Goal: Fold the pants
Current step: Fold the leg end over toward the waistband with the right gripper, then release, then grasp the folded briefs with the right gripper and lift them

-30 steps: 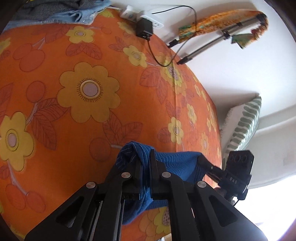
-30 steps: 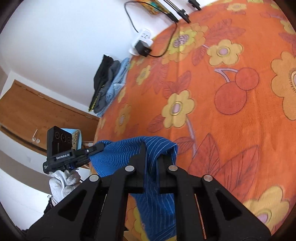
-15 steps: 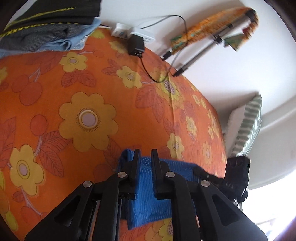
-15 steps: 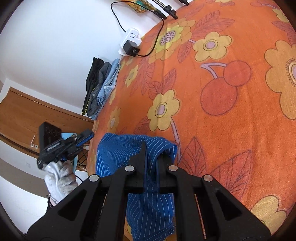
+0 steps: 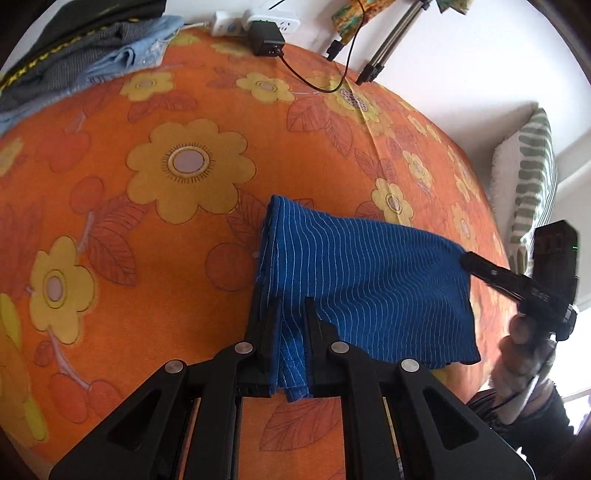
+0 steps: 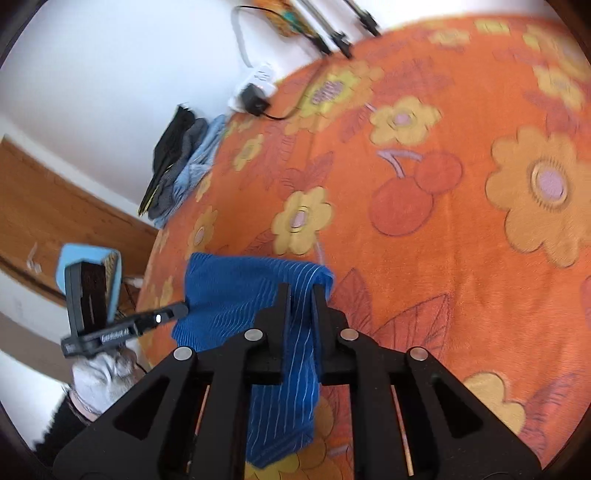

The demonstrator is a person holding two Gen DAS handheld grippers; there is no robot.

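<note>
The blue pinstriped pants (image 5: pixel 362 273) are held stretched above the orange flowered bedspread (image 5: pixel 147 229). My left gripper (image 5: pixel 290 306) is shut on one top corner of the pants, with cloth hanging down between its fingers. My right gripper (image 6: pixel 300 293) is shut on the other corner of the pants (image 6: pixel 236 295). In the left wrist view the right gripper (image 5: pixel 467 260) pinches the far corner at the right. In the right wrist view the left gripper (image 6: pixel 181 308) pinches the far corner at the left.
A pile of dark and light-blue clothes (image 5: pixel 85 62) lies at the bed's far corner. A white power strip with a black adapter (image 5: pixel 264 35) and cable sits by the wall. Tripod legs (image 5: pixel 380 55) lean there. A striped pillow (image 5: pixel 532 184) is at the right. A wooden door (image 6: pixel 44 206) is at the left.
Both grippers have lifted and drawn the pants further onto the bed. The cloth now hangs spread flat between them. The right wrist view is blurred from motion.
</note>
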